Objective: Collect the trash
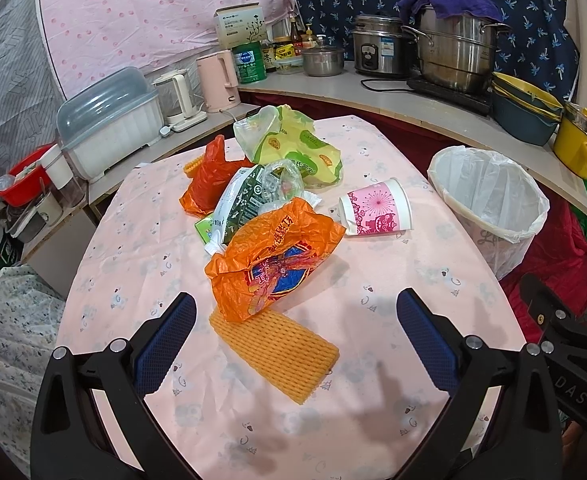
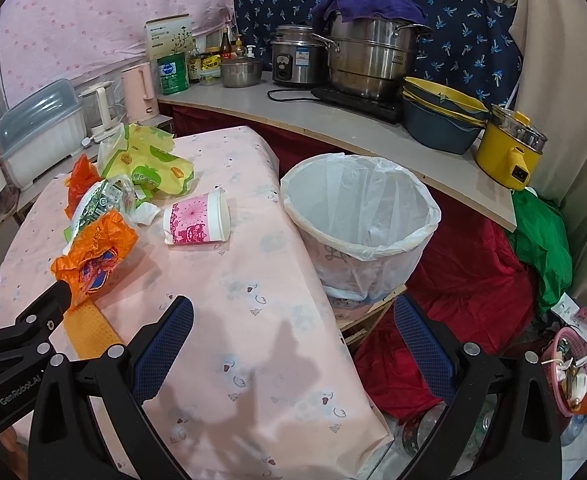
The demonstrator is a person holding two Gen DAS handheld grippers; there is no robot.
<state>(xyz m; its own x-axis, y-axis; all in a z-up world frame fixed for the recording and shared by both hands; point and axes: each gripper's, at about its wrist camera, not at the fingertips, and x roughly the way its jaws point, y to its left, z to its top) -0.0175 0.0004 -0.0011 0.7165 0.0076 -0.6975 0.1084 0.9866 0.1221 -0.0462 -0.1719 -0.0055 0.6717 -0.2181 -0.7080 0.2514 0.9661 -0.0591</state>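
Note:
Trash lies on the pink tablecloth (image 1: 141,264): an orange foam net (image 1: 277,354), an orange plastic bag (image 1: 277,264), a green-white packet (image 1: 241,200), a red-orange bag (image 1: 209,180), a yellow-green bag (image 1: 293,144) and a pink paper cup (image 1: 377,208) on its side. A white-lined bin (image 1: 489,200) stands right of the table. My left gripper (image 1: 295,340) is open and empty, just above the foam net. My right gripper (image 2: 293,340) is open and empty over the table's right edge, near the bin (image 2: 357,216); the cup (image 2: 197,220) lies to its far left.
A counter (image 1: 373,88) behind holds pots (image 1: 457,52), kettles (image 1: 217,80), jars, stacked basins (image 1: 525,108) and a yellow cooker (image 1: 581,144). A dish box (image 1: 109,128) stands at the left. Red and green cloth (image 2: 493,264) lies below the counter, with a pink basket (image 2: 569,372) at the right.

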